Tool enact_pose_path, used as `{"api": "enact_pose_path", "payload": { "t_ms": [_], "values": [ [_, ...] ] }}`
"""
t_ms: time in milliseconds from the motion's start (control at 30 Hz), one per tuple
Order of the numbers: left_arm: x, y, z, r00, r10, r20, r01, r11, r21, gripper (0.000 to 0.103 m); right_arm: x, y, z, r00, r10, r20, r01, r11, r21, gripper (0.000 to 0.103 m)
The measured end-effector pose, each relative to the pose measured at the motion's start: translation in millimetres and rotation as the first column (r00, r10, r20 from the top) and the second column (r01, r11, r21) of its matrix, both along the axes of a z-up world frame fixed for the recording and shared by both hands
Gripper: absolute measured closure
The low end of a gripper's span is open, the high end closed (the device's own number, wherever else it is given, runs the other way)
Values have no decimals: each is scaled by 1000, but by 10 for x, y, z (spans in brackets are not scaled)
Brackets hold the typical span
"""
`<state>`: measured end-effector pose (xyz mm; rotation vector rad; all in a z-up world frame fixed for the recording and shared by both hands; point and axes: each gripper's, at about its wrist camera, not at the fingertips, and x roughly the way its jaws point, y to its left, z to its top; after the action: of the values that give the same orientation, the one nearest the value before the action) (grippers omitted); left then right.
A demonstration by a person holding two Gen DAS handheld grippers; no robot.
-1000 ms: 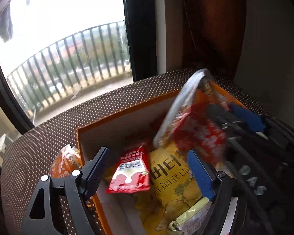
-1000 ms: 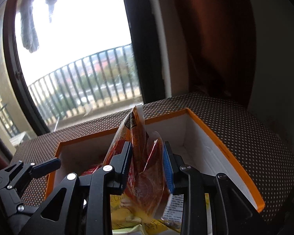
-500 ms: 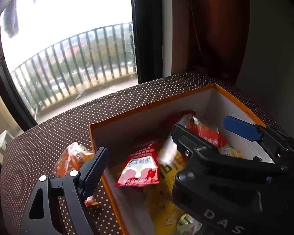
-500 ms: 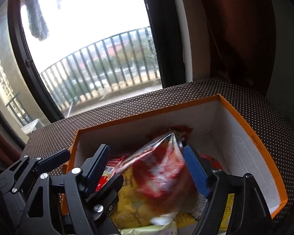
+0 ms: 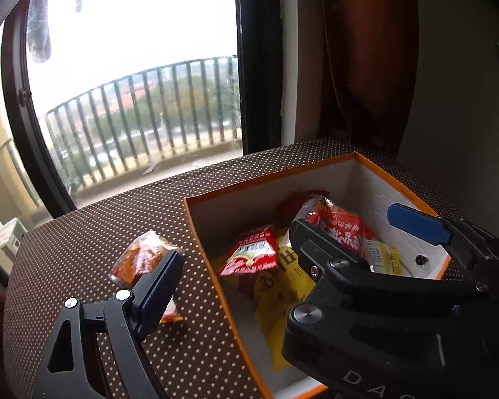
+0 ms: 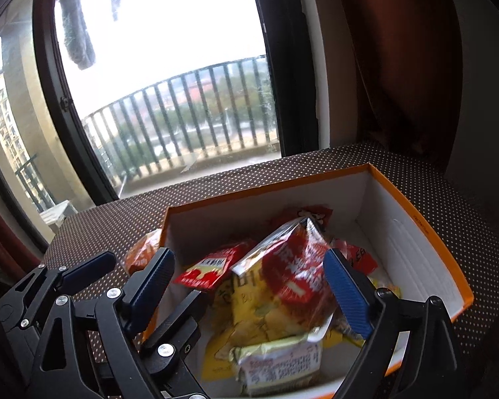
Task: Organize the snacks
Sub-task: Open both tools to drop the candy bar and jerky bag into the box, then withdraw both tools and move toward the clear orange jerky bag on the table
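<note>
Left gripper (image 5: 246, 266), left wrist view: jaws wide and opening further, gripping nothing; only its left finger shows, the other hidden behind the right gripper (image 5: 366, 236). Orange packet (image 5: 139, 259) lies outside the box (image 5: 236, 188), on the dotted cloth (image 5: 99, 226) just beside the box's left wall, touching that finger. Small red sachet (image 5: 251, 256) inside the box.

Right gripper (image 6: 249, 286), right wrist view: jaws opening, pads clear of the red bag (image 6: 296, 266), which rests atop a yellow bag (image 6: 249, 302) in the box. Nothing held.

Handling note: likely next, the left gripper takes the stray packet; straddle its middle, close gently, lift clear of the box wall before crossing.
</note>
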<state>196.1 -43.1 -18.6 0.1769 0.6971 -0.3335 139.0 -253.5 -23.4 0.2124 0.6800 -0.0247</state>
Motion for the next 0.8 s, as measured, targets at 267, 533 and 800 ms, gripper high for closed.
{"api": "enact_pose_path", "payload": {
  "t_ms": [267,533,800],
  "values": [
    [-249,228,23,999,28,19,-28,999,-34,16,-205,275,72,999,19,25,-18,999,-42,10],
    [-457,552,84,997,54,53,-52,998,-41,16,-344,626,117,996,72,53,-69,996,-53,6],
    [-573,867,62,994,82,75,-79,996,-41,16,-405,950,90,994,78,77,-74,996,-59,2]
  ]
}}
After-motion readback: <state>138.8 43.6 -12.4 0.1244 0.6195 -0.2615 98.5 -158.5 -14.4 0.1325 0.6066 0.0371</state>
